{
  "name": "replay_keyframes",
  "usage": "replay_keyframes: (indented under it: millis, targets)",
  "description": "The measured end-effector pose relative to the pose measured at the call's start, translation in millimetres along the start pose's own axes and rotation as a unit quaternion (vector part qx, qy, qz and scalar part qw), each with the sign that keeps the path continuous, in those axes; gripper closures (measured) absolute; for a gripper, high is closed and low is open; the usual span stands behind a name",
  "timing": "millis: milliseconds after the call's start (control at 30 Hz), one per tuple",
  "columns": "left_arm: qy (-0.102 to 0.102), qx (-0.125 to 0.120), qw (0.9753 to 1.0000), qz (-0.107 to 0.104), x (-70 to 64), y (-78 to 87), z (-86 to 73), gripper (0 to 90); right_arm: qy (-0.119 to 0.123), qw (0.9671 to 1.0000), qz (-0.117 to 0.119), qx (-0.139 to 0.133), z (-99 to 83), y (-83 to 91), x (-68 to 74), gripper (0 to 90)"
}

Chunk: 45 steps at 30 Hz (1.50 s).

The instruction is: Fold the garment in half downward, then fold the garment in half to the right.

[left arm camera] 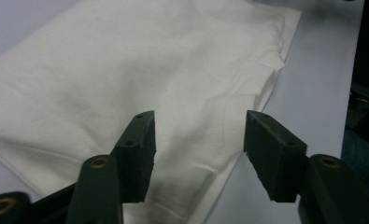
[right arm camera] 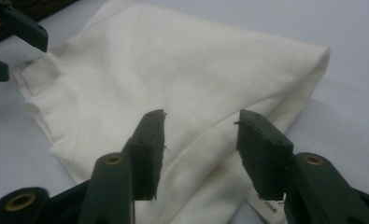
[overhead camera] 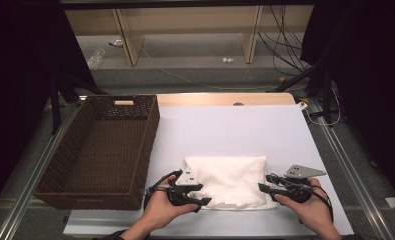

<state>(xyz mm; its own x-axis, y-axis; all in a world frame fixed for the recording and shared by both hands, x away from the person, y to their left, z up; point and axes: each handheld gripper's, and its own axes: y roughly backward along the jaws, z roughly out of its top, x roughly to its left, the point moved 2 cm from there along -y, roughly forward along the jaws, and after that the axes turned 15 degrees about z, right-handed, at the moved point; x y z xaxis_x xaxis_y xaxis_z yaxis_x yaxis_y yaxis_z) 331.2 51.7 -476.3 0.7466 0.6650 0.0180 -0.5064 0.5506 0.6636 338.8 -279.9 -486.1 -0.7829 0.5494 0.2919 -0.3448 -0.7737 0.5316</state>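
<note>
My left tongs (overhead camera: 201,194) stood wide, with nothing between the jaws, at the near left corner of the cloth (overhead camera: 228,180). My right tongs (overhead camera: 263,183) also stood wide and held nothing, at the cloth's near right corner. The cloth, white and folded, lay flat on the surface (overhead camera: 225,130), near the edge closest to me, and to the right of the basket (overhead camera: 102,150). The basket was brown and woven, and it sat just left of the cloth, apart from it.

In the left gripper view the tongs (left arm camera: 198,140) hung over the cloth (left arm camera: 126,70) near its layered edge, jaws parted, with folds of fabric showing between them. I could not tell whether the jaw tips touched the fabric. In the right gripper view the tongs (right arm camera: 201,135) hung over the cloth (right arm camera: 173,65) in the same way, and a small label (right arm camera: 266,205) showed at the cloth's edge beside one jaw. Across the cloth, my left tongs (right arm camera: 14,44) showed at its far corner, jaws apart.
</note>
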Motion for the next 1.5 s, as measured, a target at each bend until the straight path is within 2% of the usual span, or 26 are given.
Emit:
replay_keyframes:
  millis: [33,100,233,600,633,800,1000,1067,1233,1400,1500]
  targets:
    - [0.014,-0.006,0.9999,0.005,0.9,3.7,-1.2,36.5,0.006,1.0,-0.005,-0.006,0.6,-0.3,-1.6,49.3]
    - [0.024,-0.007,0.9997,0.005,2.6,6.3,-3.0,32.1,0.005,0.9999,-0.008,-0.004,0.5,-0.3,-2.4,47.6]
    - [0.025,-0.013,0.9996,0.006,3.1,8.9,-4.7,26.4,0.008,0.9999,-0.015,0.0,0.4,-0.5,-3.7,43.0]
    - [0.031,-0.009,0.9993,0.019,4.5,9.0,-5.2,26.7,0.0,0.9995,-0.031,-0.009,0.5,2.8,-5.7,37.5]
    - [0.036,-0.006,0.9991,0.024,5.5,8.8,-5.7,27.3,0.0,0.9993,-0.032,-0.017,1.3,2.6,-6.0,36.5]
    - [0.062,0.003,0.9972,0.041,8.5,8.9,-7.7,30.1,0.006,0.9994,-0.032,-0.016,2.7,2.5,-4.8,35.1]
    - [0.073,0.018,0.9958,0.052,7.6,11.2,-13.5,32.4,0.012,0.9993,-0.026,-0.026,5.0,1.9,-3.2,34.5]
    - [0.079,0.02,0.9951,0.056,8.1,11.7,-15.3,33.2,0.018,0.9994,-0.015,-0.024,9.2,-1.5,-0.9,34.7]
    - [0.093,0.029,0.9927,0.07,10.0,14.2,-19.7,33.9,0.034,0.9994,-0.005,-0.011,18.7,-13.1,3.9,35.1]
    - [0.095,0.042,0.9914,0.079,10.0,14.2,-24.1,35.3,0.048,0.9988,0.011,-0.002,30.0,-30.1,8.5,36.5]
    - [0.101,0.048,0.9906,0.079,9.5,12.7,-25.6,35.2,0.063,0.9978,0.022,0.002,44.5,-47.3,12.8,37.5]
